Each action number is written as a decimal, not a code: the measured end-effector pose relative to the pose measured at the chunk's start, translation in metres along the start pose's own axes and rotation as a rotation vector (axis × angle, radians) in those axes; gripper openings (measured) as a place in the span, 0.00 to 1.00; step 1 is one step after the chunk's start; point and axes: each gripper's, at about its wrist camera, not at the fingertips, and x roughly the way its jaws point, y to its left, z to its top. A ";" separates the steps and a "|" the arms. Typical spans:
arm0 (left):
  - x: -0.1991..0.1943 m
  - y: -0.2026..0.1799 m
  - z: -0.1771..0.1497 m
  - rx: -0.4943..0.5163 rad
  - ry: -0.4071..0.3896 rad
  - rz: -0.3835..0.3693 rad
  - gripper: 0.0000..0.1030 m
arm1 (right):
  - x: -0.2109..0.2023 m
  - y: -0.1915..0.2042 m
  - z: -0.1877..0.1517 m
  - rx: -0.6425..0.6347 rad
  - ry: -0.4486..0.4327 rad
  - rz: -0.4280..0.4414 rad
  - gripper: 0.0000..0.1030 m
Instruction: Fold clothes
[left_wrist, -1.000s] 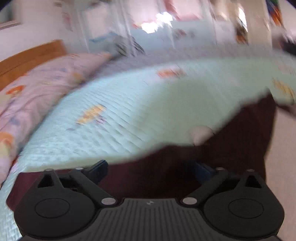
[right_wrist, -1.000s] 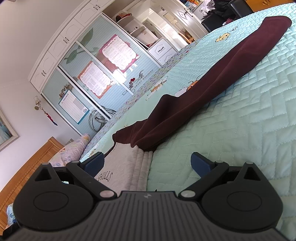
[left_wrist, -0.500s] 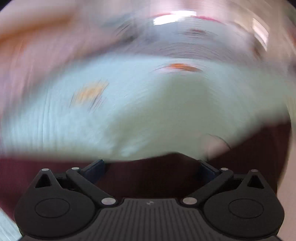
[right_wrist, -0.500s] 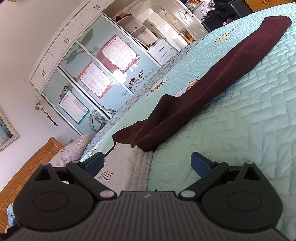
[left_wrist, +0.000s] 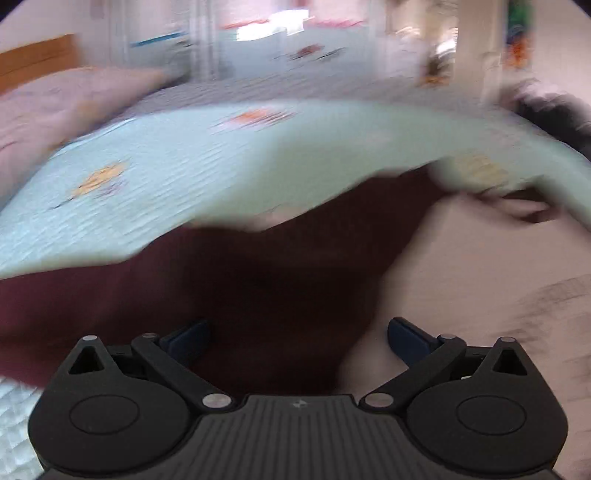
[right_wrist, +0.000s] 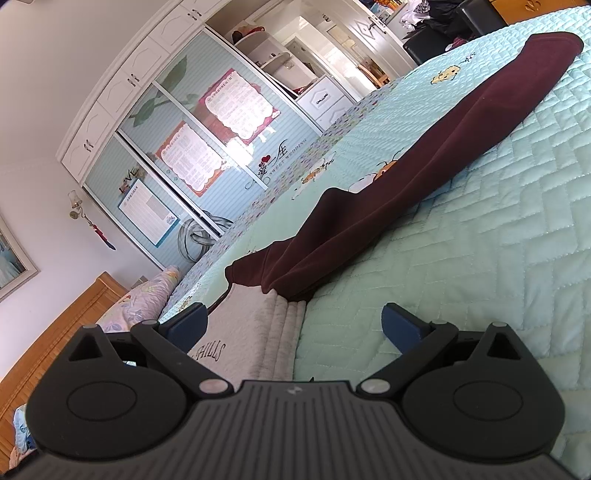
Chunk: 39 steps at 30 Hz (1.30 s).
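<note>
Left wrist view: left gripper (left_wrist: 297, 334), jaws spread and empty, over a blurred maroon garment (left_wrist: 229, 280) lying on the mint quilted bedspread (left_wrist: 184, 177).
Right wrist view: right gripper (right_wrist: 293, 321), jaws spread and empty, low above the grey printed garment (right_wrist: 251, 332); maroon garment (right_wrist: 424, 177) stretches across the bedspread (right_wrist: 480, 258), its near end overlapping the grey one.

We see a bed under a pale green quilt (right_wrist: 480, 229) printed with small cartoons. A floral pillow (right_wrist: 140, 306) lies by the wooden headboard (right_wrist: 55, 339). Beyond the bed stands a white wardrobe (right_wrist: 177, 122) with posters (right_wrist: 236, 107) on its glass doors. A wall lamp (right_wrist: 75, 206) hangs beside it.
</note>
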 end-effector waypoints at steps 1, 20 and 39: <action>-0.002 0.015 -0.005 -0.077 -0.011 -0.041 1.00 | 0.000 0.000 0.000 0.001 -0.001 0.001 0.97; -0.039 0.087 0.014 -0.330 -0.236 0.081 0.99 | 0.002 0.000 -0.002 -0.002 -0.001 0.003 0.98; -0.056 0.263 -0.027 -0.242 -0.028 0.434 0.88 | 0.005 0.002 -0.003 -0.017 0.004 -0.014 0.98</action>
